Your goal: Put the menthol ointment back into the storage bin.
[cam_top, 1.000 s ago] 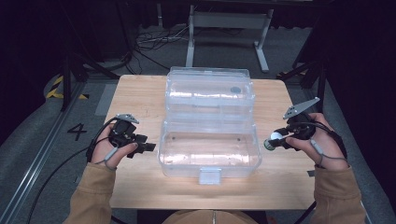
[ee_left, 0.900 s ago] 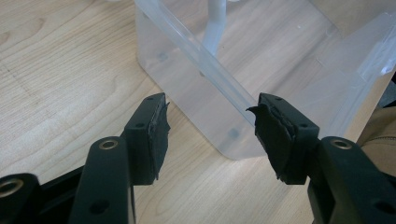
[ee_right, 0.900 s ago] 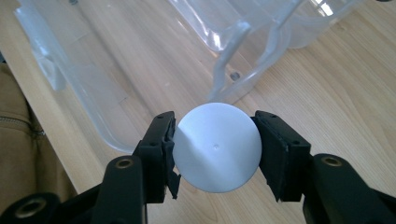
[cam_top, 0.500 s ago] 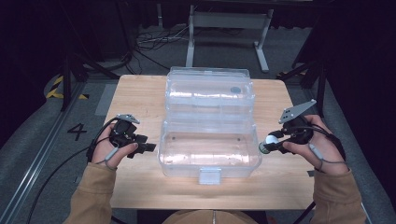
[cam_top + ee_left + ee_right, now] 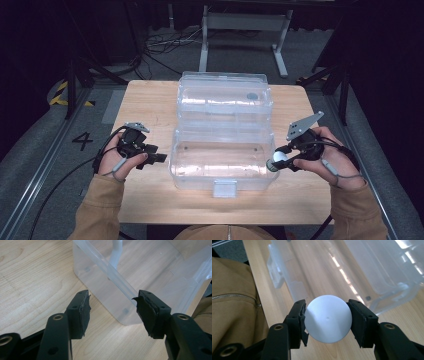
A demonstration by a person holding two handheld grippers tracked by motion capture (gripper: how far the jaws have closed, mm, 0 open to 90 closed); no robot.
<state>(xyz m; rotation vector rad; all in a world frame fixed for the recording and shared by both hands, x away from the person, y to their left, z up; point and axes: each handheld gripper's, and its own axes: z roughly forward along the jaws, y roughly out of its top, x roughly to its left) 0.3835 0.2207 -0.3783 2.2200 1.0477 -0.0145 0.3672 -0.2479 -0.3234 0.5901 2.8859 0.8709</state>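
Clamping a white ball point(image 5: 327, 318) at the open clear box's point(image 5: 220, 160) right wall, ready for dropping in, the right gripper point(image 5: 280, 160) leads; the left gripper point(image 5: 159, 158) waits agape, empty, on the worktop point(image 5: 150, 100).

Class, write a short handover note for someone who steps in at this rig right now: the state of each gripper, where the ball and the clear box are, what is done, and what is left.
Right gripper: shut on the white ball, held at the right end of the clear box, just outside its wall.
Left gripper: open, holding nothing, beside the box's left end above the table.
Box: open in the middle of the table, lid laid back on the far side; the near tray looks empty.
Done: ball gripped and brought to the box.
Left, probably: lift the ball over the wall, release it inside, perhaps then shut the lid.
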